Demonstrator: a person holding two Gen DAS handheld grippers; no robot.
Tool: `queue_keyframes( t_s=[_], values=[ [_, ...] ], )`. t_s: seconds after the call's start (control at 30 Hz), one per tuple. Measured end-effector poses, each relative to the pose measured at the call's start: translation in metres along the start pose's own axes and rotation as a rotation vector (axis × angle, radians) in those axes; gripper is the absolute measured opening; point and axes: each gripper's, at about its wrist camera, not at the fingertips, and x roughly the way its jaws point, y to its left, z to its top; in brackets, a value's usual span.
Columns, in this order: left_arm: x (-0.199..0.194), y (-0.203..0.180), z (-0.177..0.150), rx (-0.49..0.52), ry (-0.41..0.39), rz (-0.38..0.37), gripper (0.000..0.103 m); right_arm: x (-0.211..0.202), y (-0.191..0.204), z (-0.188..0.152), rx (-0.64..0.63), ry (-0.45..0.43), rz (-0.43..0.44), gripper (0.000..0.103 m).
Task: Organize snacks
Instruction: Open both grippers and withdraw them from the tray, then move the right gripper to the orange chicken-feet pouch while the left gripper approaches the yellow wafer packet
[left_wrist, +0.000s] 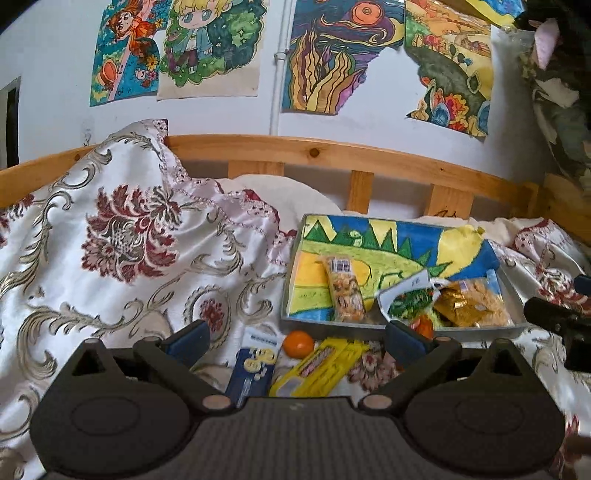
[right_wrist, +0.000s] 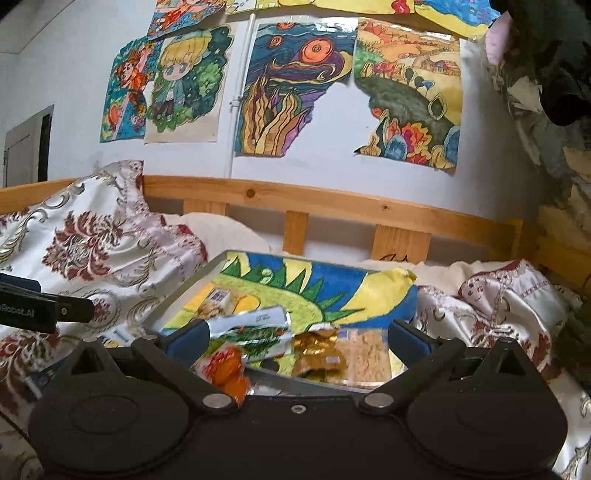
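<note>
While both the left claw (left_wrist: 297, 341) and right claw (right_wrist: 298, 338) gape empty, the yellow packet (left_wrist: 319, 367) outside the tray (left_wrist: 291, 266) wants a square, centred pinch.

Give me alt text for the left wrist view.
Open left gripper hovers over a floral bedspread; below it lie an orange, a blue packet and a yellow packet. Beyond, a grey tray holds more snacks.

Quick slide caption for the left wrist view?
Open left gripper over loose snacks on the bedspread, short of the partly filled tray.
</note>
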Motion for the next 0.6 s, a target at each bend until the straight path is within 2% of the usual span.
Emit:
queue_keyframes(
  t_s=[0.4,0.6],
  values=[
    [-0.025,0.024,-0.037,-0.013,0.052,0.039,0.102,-0.028,0.023,-0.009,-0.017,0.066,0.048,0.102],
    [-0.03,0.034,-0.051,-0.018,0.085,0.05,0.102,-0.034,0.037,-0.018,-0.014,0.134,0.098,0.102]
  ],
)
